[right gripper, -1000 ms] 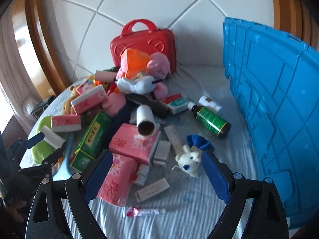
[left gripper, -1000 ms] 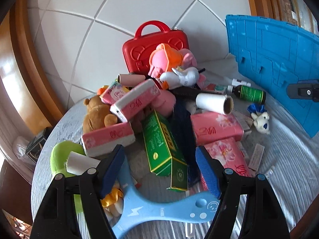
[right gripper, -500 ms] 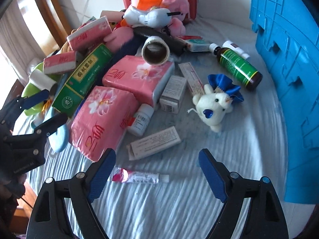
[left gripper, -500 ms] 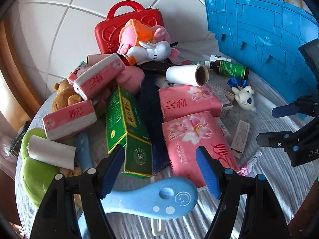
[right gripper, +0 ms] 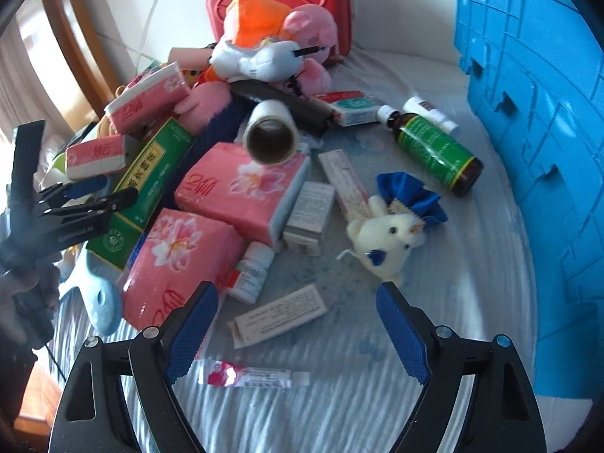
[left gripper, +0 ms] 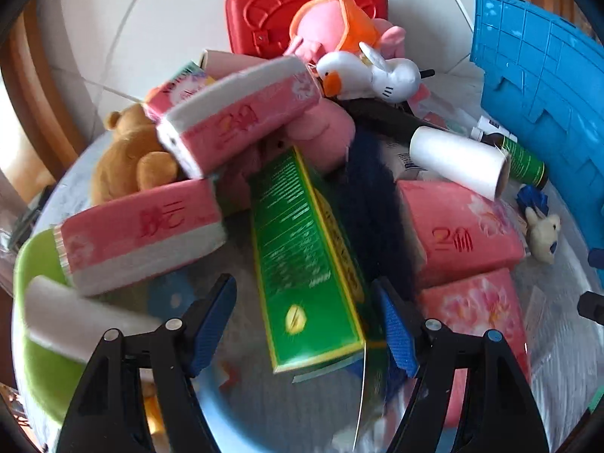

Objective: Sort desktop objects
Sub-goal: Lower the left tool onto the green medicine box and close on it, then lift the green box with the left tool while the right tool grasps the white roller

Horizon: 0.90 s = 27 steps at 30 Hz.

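A long green box (left gripper: 302, 256) lies tilted in a heap of pink tissue packs (left gripper: 143, 230) and plush toys. My left gripper (left gripper: 304, 321) stands open with the box's near end between its jaws; the pads do not press on it. The right wrist view shows the same gripper (right gripper: 113, 188) at the far left, straddling the green box (right gripper: 151, 173). My right gripper (right gripper: 298, 332) is open and hovers low over the cloth, with a flat white carton (right gripper: 277, 315) lying between its fingertips. A small tube (right gripper: 249, 375) lies just below them.
A blue crate (right gripper: 528, 113) stands along the right side. At the back stands a red case (left gripper: 264, 11). Near the right gripper lie a white pill bottle (right gripper: 251, 271), a white mouse plush (right gripper: 381, 234), a brown bottle (right gripper: 434, 147) and a paper roll (right gripper: 270, 136). A green bowl (left gripper: 34, 339) sits at the left.
My left gripper has swung left and dropped onto the green box, whose end now sits between its jaws. The right gripper has sunk a little toward the flat carton.
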### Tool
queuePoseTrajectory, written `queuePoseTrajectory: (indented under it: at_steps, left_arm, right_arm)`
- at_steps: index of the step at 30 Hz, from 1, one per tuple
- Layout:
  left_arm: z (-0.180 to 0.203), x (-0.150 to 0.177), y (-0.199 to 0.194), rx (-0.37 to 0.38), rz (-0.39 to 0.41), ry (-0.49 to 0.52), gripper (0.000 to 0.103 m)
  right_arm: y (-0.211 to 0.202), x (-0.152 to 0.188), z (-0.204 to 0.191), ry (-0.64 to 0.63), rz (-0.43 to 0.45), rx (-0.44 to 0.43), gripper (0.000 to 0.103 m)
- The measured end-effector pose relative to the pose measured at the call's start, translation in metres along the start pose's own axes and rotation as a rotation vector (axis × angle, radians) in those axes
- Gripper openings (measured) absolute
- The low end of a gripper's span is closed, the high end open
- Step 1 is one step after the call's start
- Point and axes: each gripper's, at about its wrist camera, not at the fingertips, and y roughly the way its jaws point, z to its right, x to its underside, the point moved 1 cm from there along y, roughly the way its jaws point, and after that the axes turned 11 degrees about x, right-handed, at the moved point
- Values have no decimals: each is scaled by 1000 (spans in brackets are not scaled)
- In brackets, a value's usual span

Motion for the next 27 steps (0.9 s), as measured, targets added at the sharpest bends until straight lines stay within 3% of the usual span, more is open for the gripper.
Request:
queuePoseTrajectory:
  at_steps: [3, 8, 11, 13, 15, 18, 19, 21, 27]
  left_arm:
    - [-3, 0, 20, 14, -33, 1, 73]
    - [1, 2, 26, 44, -37, 66, 73]
    - [-2, 2, 31, 76, -63, 78, 73]
    - [-2, 0, 34, 68, -74, 86, 73]
    - [-2, -1, 39, 60, -83, 92, 73]
    - [-3, -4, 43, 64, -99, 93, 73]
    - [-4, -4, 42, 69, -96, 86, 73]
    - [-9, -3, 37, 85, -85, 66, 66]
    - [1, 4, 11, 49, -39, 109, 64]
  right_arm:
    - [0, -13, 12, 25, 3, -3, 86]
    - [11, -83, -1, -42, 68, -27, 86]
    - [41, -129, -23, -93, 27, -64, 86]
    - [70, -147, -38, -131, -56, -82, 86]
    - [96, -155, -51, -165, -122, -75, 80]
    - [124, -156, -66, -209, -209, -69, 49]
    - [129, -156, -69, -223, -219, -54, 45]
    - [131, -154, -72, -247, -209, -32, 45]
    - [107, -139, -67, -231, -118, -15, 44]
